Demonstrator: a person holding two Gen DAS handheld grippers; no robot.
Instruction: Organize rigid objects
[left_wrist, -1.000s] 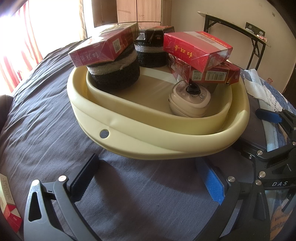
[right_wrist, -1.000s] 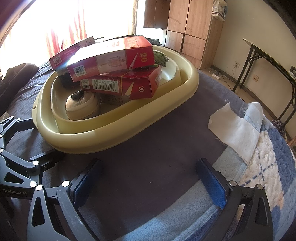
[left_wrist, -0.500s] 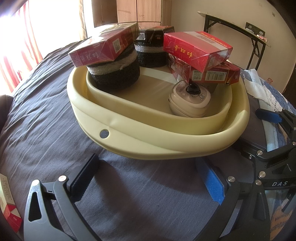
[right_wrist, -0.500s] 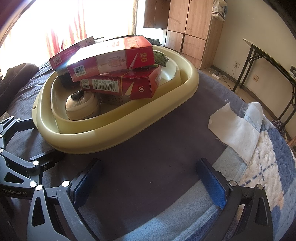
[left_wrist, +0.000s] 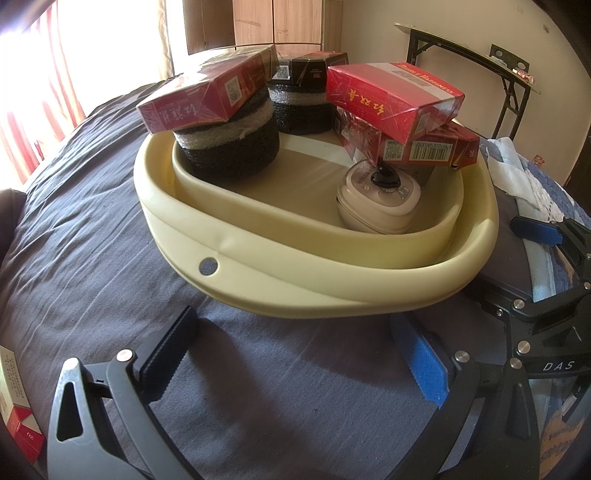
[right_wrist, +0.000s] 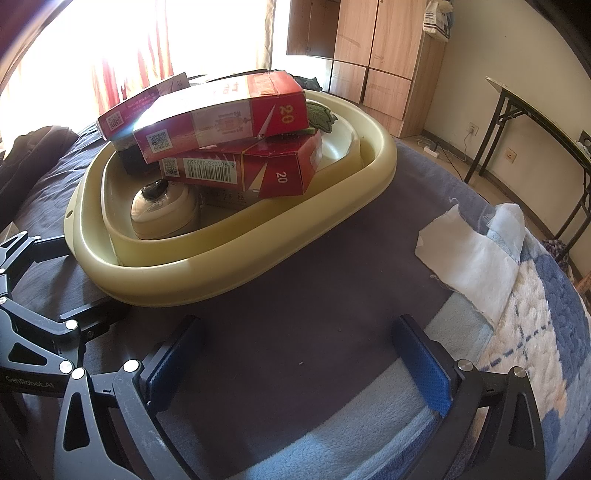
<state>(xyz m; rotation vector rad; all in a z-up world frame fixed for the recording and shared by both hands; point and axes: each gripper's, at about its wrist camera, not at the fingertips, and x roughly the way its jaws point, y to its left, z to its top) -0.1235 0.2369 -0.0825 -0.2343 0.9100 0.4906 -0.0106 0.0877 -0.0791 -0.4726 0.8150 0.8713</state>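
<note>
Left wrist view: the left gripper (left_wrist: 295, 354) stood wide apart and empty, low over the dark sheet (left_wrist: 74, 229), just short of the basin (left_wrist: 295, 291). The right gripper (right_wrist: 295, 354) was likewise spread wide and held nothing, over the sheet where it meets a blue blanket (right_wrist: 332, 424); a white cloth (right_wrist: 472, 266) lay near it to the right.

The cream basin sat on the bed with an inner tub nested in it. Inside were two black foam rounds (left_wrist: 229, 147), a cream case (left_wrist: 378, 203) on the floor of the tub, and red cartons (left_wrist: 391, 92) stacked loosely: one tilted on the near round, two overlapping above the case. One more carton (left_wrist: 14, 417) lay outside at the left edge of the left view, partly cut off.

Judgement: sorting appeared nearly done, with that stray carton the likely item left. To finish well, the left gripper should take it across its narrow faces, lift it clear of the rim, and set it flat on the tub floor, not onto the leaning stack, which could slide.
</note>
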